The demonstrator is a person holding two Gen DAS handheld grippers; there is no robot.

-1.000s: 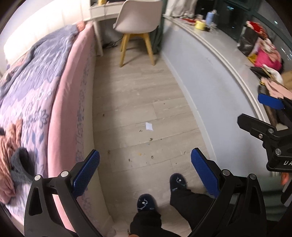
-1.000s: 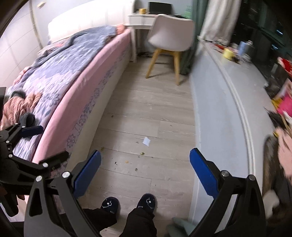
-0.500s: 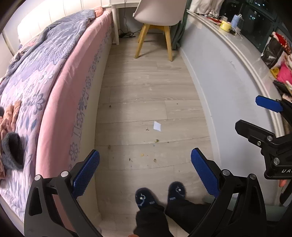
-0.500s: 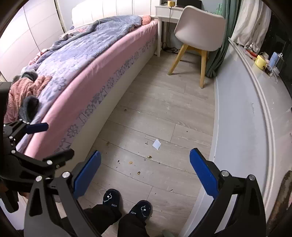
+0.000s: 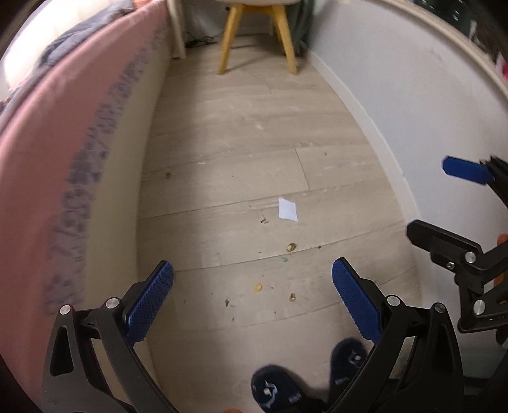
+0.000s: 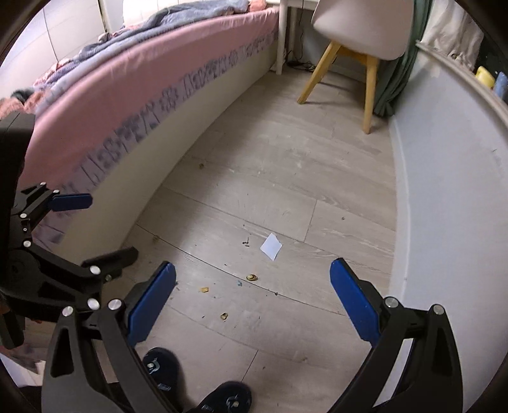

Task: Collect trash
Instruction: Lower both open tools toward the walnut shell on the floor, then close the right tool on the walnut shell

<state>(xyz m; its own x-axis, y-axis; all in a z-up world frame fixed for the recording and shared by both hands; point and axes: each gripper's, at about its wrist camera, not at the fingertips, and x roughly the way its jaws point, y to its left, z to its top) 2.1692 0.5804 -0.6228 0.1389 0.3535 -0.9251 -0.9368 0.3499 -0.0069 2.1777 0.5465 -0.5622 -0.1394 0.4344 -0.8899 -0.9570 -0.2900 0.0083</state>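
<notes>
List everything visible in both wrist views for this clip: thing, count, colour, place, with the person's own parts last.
White paper scrap: one, white, on the floor mid-aisle.
Small crumb bits: several, yellowish-brown, scattered on the floor nearer than the paper.
Wood-plank floor: one, pale grey-beige, between bed and wall.
Pink-sheeted bed: one, pink with a lilac blanket, left side.
White chair with wooden legs: one, far end.
Green curtain: one, beside the chair.
Slippers: two, dark navy, bottom edge.
Left gripper: one, black with blue pads, open, empty.
Right gripper: one, same, open, empty.
</notes>
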